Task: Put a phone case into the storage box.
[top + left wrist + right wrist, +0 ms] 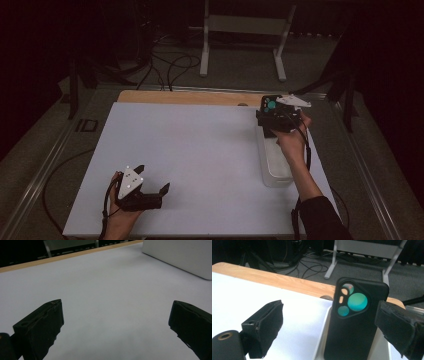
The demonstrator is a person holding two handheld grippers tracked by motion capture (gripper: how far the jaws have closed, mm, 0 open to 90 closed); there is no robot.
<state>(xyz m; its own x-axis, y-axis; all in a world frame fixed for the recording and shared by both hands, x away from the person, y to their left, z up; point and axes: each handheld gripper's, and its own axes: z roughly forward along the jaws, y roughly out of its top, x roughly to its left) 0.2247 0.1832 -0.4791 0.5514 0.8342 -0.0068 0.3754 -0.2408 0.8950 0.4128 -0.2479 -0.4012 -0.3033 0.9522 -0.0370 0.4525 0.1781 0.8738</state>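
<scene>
The black phone point(354, 322) was seen upright in the white tray point(274, 167) at frame right, between the right gripper's point(332, 322) parted jaws, not yet clamped. The left gripper point(152, 184) rested apart, lower left.

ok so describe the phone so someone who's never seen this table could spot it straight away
Start at the white mat covering the table, then go to the pale box along its right edge. At the box's far end, the phone stands upright between the open jaws of the right gripper. It is black, with teal camera lenses.
</scene>
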